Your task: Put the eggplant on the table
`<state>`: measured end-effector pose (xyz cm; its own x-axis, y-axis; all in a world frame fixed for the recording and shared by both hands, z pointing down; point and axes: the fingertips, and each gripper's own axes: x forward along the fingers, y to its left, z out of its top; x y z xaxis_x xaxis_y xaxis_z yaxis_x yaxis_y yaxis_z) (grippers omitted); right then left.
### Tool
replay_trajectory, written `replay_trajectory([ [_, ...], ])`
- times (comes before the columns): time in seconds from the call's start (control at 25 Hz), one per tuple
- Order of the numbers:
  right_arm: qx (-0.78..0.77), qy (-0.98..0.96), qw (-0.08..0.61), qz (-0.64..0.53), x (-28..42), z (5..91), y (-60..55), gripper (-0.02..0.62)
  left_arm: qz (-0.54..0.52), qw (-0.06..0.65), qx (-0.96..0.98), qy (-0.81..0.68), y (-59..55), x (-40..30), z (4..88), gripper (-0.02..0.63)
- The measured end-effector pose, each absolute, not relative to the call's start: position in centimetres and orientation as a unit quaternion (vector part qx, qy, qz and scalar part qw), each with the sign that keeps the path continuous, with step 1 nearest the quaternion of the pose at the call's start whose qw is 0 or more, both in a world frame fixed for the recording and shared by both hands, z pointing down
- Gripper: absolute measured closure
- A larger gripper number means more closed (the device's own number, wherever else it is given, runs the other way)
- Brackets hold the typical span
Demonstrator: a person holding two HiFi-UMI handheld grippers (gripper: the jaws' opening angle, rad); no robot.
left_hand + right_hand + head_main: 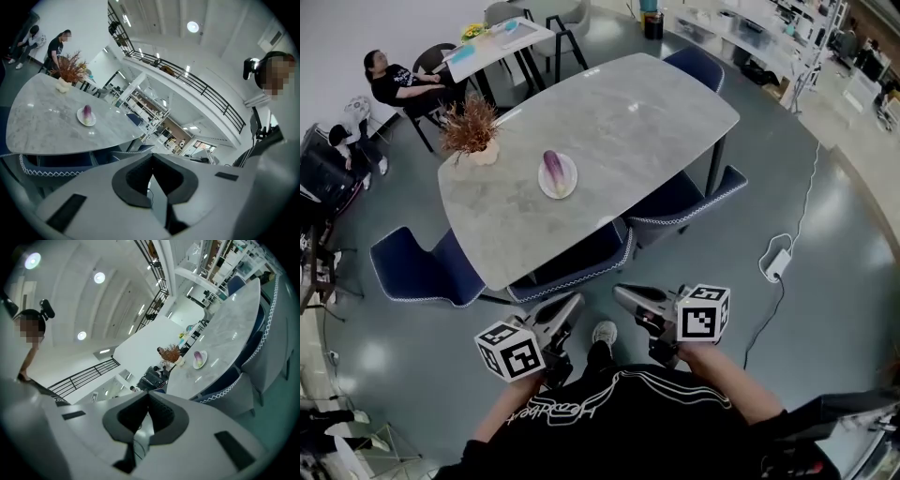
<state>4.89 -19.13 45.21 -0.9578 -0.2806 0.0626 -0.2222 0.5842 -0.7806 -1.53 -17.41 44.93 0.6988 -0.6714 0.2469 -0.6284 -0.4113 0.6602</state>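
Observation:
A purple eggplant (553,169) lies on a small white plate (565,187) near the front half of the grey marble table (619,122). Both grippers hover over the floor, short of the table and well away from the plate. My left gripper (576,303) is shut with nothing in it. My right gripper (619,293) is also shut and empty. In the left gripper view the eggplant (87,112) shows far off to the upper left, beyond the shut left gripper (151,157). The right gripper view has the eggplant (199,357) in the distance past the right gripper (148,394).
A potted dried plant (472,131) stands at the table's left end. Blue chairs (581,262) (417,267) (684,202) are pushed in along the near side, between me and the table. A cable with a white adapter (778,262) lies on the floor at right. People sit at far left (394,84).

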Motion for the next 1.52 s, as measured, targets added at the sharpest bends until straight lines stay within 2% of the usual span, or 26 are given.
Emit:
replay_trajectory([
  [0.32, -0.125, 0.914, 0.029, -0.386, 8.9, 42.2, -11.5, 0.589, -0.035, 0.315, 0.856, -0.409, -9.1, 2.0, 41.2, 0.598],
  [0.64, -0.088, 0.940, 0.009, -0.328, 9.9, 40.1, -5.5, 0.589, -0.038, 0.282, 0.857, -0.429, -3.0, 3.5, 39.3, 0.598],
  [1.16, -0.036, 0.967, -0.017, -0.252, 11.0, 37.8, 0.2, 0.589, -0.043, 0.247, 0.868, -0.429, 1.5, 5.8, 37.2, 0.598],
  [1.52, -0.045, 0.967, -0.004, -0.249, 12.3, 37.3, 1.2, 0.589, -0.031, 0.232, 0.879, -0.416, 2.6, 7.5, 36.3, 0.598],
])
